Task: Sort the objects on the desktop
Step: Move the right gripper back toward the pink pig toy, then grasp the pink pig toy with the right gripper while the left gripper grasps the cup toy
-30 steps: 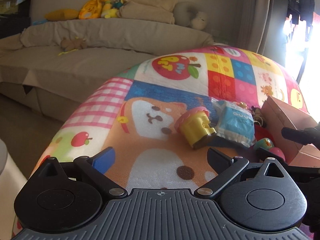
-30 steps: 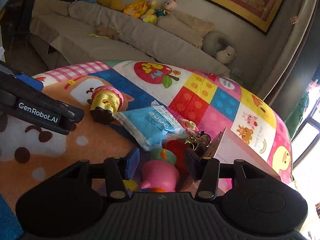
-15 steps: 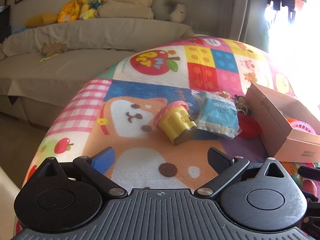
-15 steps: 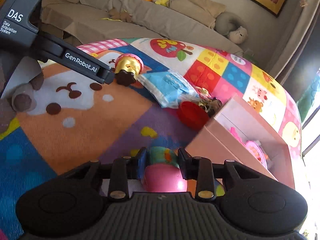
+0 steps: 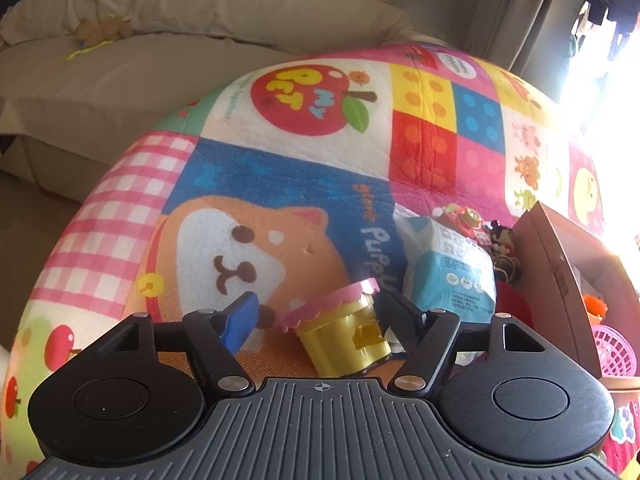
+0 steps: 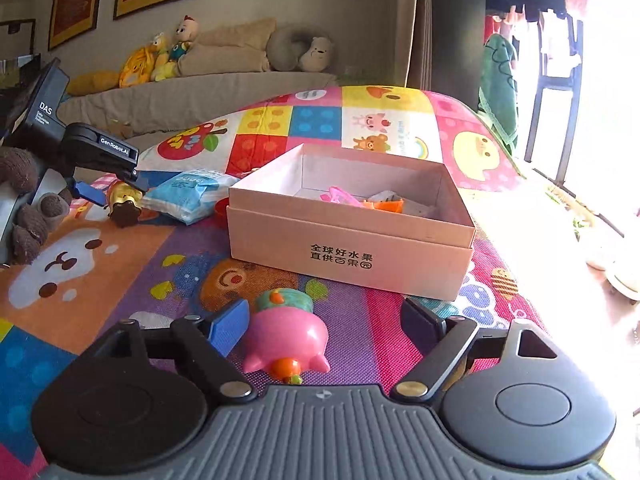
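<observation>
My left gripper [image 5: 318, 314] is open around a yellow toy cup with a pink frilled lid [image 5: 340, 336] that lies tilted on the colourful play mat [image 5: 280, 184]; the fingers stand on either side, apart from it. My right gripper [image 6: 324, 322] is open, and a pink pig-shaped toy with a green top [image 6: 286, 334] lies on the mat between its fingers, nearer the left one. The pink cardboard box [image 6: 348, 248] stands just beyond, holding pink and orange items. The left gripper [image 6: 100, 186] and the cup [image 6: 124, 200] also show in the right wrist view.
A blue tissue pack [image 5: 452, 276] lies right of the cup, with a red bowl [image 5: 508, 300] and small trinkets [image 5: 500, 240] behind it. A pink basket [image 5: 612, 350] sits in the box [image 5: 560, 264]. A beige sofa [image 5: 160, 40] with plush toys stands beyond the mat.
My left gripper has moved forward, so the yellow cup now sits between its fingers. My right gripper has opened and let go of the pink pig toy, and faces the box.
</observation>
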Demonstrator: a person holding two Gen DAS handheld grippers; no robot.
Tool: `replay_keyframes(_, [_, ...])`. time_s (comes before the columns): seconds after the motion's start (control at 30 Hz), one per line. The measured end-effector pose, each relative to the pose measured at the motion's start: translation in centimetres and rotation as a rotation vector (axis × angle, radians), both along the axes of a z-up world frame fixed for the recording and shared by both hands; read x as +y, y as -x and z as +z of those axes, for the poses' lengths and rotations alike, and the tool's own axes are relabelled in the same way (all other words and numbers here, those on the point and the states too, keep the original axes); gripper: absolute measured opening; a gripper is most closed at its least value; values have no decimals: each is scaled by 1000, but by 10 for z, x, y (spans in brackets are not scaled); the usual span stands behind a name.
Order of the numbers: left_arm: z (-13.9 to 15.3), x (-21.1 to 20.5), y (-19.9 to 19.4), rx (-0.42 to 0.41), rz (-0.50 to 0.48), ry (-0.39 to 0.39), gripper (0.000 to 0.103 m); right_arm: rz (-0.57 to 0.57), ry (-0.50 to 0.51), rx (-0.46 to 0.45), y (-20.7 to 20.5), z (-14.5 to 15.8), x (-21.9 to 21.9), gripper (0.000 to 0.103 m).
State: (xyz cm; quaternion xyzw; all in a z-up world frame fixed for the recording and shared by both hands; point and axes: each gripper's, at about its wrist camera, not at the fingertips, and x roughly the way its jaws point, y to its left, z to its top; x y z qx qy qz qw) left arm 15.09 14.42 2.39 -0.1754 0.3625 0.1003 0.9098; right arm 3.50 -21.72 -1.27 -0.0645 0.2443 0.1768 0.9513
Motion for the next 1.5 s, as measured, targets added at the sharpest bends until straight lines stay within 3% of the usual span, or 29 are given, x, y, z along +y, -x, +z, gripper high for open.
replay_keyframes(0.03, [-1, -2, 2, -3, -12, -5, 59, 1, -5, 8, -1, 0, -1, 90])
replay_keyframes(0.1, [2, -7, 12, -25, -29, -23, 57, -6, -22, 18, -4, 0, -3, 90])
replay_keyframes(0.3, [25, -52, 60, -153, -130, -226, 57, -19, -66, 13, -4, 0, -8, 99])
replay_keyframes(0.53, [10, -116, 98, -193, -317, -342, 57, -22, -64, 17, -5, 0, -6, 100])
replay_keyframes(0.8, [-16, -124, 124, -112, -382, -264, 61, -21, -55, 34, -7, -1, -4, 103])
replay_keyframes(0.87, [-17, -126, 131, -109, -406, -256, 66, -15, -47, 44, -8, -1, -2, 103])
replay_keyframes(0.93, [-16, -127, 136, -116, -419, -254, 80, -8, -32, 57, -10, -2, 1, 103])
replay_keyframes(1.1, [-16, -129, 138, -108, -416, -258, 85, 25, 18, 65, -11, -3, 11, 103])
replay_keyframes(1.17, [-15, -128, 137, -105, -403, -256, 85, 52, 46, 61, -10, -4, 17, 94])
replay_keyframes(1.27, [-12, -127, 134, -110, -384, -249, 85, 80, 85, 75, -11, -6, 25, 74])
replay_keyframes(1.33, [-11, -127, 131, -113, -373, -254, 85, 88, 84, 102, -14, -7, 26, 52])
replay_keyframes(1.5, [-7, -131, 118, -121, -350, -279, 76, 70, 79, 107, -12, -7, 23, 49])
